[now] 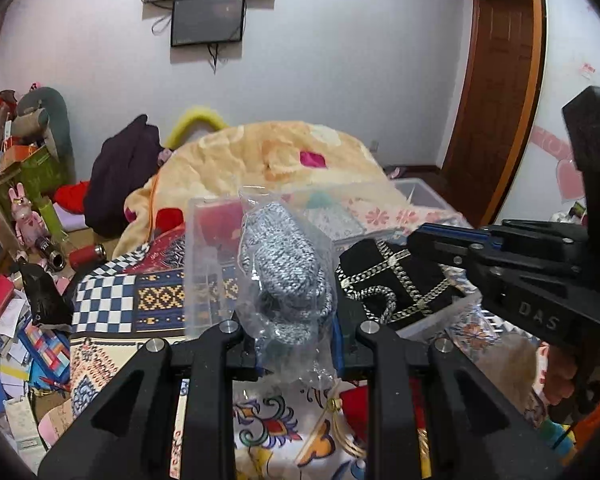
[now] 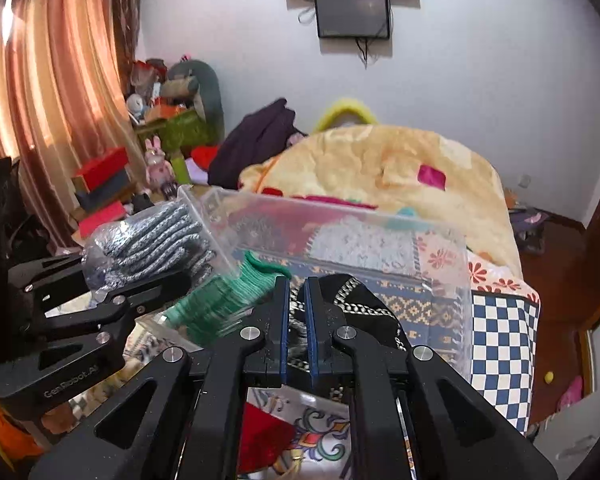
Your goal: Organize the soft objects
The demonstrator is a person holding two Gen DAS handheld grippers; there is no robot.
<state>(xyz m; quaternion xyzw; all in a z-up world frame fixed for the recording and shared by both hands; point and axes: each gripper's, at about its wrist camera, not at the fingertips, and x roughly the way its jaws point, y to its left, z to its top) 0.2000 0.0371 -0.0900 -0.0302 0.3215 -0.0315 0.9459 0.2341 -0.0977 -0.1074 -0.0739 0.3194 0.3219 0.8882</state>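
While clamped on bagged grey knit (image 1: 288, 276), left gripper (image 1: 296, 332) beside clear bin's rim (image 2: 204, 204); right gripper (image 2: 296, 316) pinching black scarf (image 2: 356, 304).

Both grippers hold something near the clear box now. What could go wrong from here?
1. The left gripper pinches mostly the loose plastic bag around the grey knitted item; the film could slip out.
2. The right gripper grips the black gold-trimmed cloth at the clear plastic box; pulling may drag or tip the box.
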